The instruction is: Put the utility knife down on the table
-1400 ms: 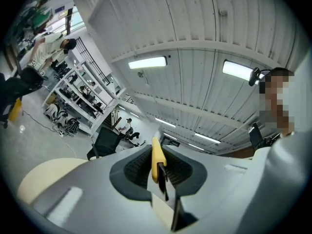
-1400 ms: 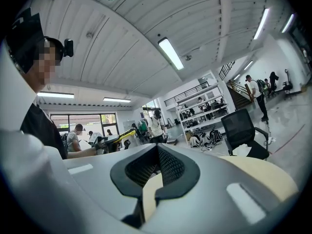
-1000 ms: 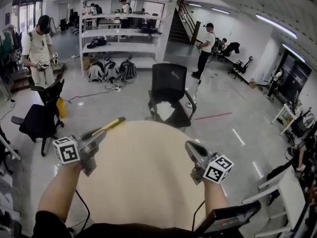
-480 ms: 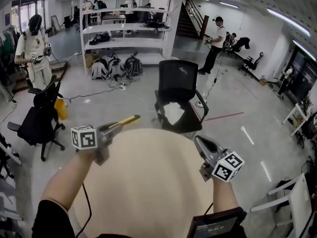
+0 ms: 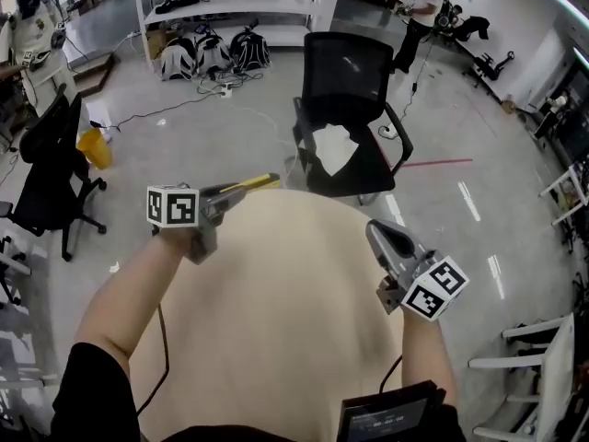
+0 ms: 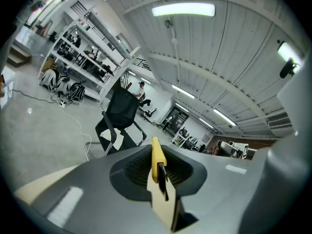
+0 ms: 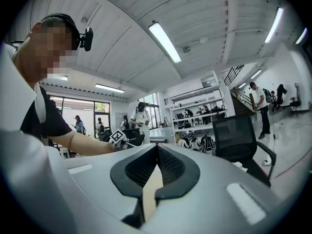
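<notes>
My left gripper point(image 5: 235, 194) is over the far left edge of the round beige table point(image 5: 276, 320). It is shut on a yellow utility knife point(image 5: 256, 184), which sticks out past the jaws toward the far side. In the left gripper view the knife point(image 6: 156, 152) stands on edge between the jaws of that gripper point(image 6: 157, 165), its black slider showing. My right gripper point(image 5: 375, 231) is over the right side of the table, pointing away from me. In the right gripper view its jaws point(image 7: 156, 152) meet at the tips with nothing between them.
A black office chair point(image 5: 345, 109) stands just beyond the table's far edge, with white paper on its seat. Another black chair point(image 5: 51, 173) and a yellow bin point(image 5: 92, 145) are on the floor at left. Shelves with bags point(image 5: 221, 26) lie farther back. A dark tablet point(image 5: 386, 417) is at my waist.
Both grippers have dropped lower and moved toward the table's far side, the knife still clamped in the left one. The head view has tipped downward.
</notes>
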Demonstrator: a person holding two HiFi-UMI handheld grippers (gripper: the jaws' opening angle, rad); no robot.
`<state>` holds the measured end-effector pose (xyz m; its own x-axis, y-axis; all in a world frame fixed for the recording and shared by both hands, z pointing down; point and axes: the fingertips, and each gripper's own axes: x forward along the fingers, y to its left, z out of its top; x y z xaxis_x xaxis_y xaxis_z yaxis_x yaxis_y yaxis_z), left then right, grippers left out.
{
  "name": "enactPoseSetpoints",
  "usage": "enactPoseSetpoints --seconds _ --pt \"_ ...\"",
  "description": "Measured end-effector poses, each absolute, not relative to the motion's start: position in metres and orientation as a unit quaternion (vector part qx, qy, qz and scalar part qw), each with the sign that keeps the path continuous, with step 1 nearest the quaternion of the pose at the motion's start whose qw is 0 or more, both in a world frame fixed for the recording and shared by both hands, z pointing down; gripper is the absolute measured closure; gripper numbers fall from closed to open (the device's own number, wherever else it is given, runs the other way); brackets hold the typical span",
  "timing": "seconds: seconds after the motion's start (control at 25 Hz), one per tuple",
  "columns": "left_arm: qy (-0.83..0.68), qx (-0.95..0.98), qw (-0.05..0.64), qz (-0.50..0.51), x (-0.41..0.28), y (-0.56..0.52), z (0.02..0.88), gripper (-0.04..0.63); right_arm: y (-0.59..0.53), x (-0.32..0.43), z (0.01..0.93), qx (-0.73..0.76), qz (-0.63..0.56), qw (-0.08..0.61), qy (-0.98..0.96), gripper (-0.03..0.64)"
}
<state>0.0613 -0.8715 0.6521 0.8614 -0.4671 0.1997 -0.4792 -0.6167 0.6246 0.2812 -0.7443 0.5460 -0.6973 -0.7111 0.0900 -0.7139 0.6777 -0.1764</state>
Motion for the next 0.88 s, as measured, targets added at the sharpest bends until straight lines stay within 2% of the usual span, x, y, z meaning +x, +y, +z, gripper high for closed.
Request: enactPoseSetpoints --seconds 0.36,0.8,0.88 --pt "-0.248 0.881 0.396 0.069 0.093 -0.904 0.764 0.538 -0.773 0.268 0.633 0.367 0.140 0.016 -0.920 0.603" --pt "-0.213 0.853 0.452 0.150 0.112 -0.905 0.821 0.537 -0.774 0.263 0.657 0.348 0.164 0.006 -0.923 0.603" --pt "-0.225 0.850 0.441 0.178 0.110 -0.904 0.829 0.529 -0.773 0.261 0.657 0.346 0.163 0.005 -0.924 0.603"
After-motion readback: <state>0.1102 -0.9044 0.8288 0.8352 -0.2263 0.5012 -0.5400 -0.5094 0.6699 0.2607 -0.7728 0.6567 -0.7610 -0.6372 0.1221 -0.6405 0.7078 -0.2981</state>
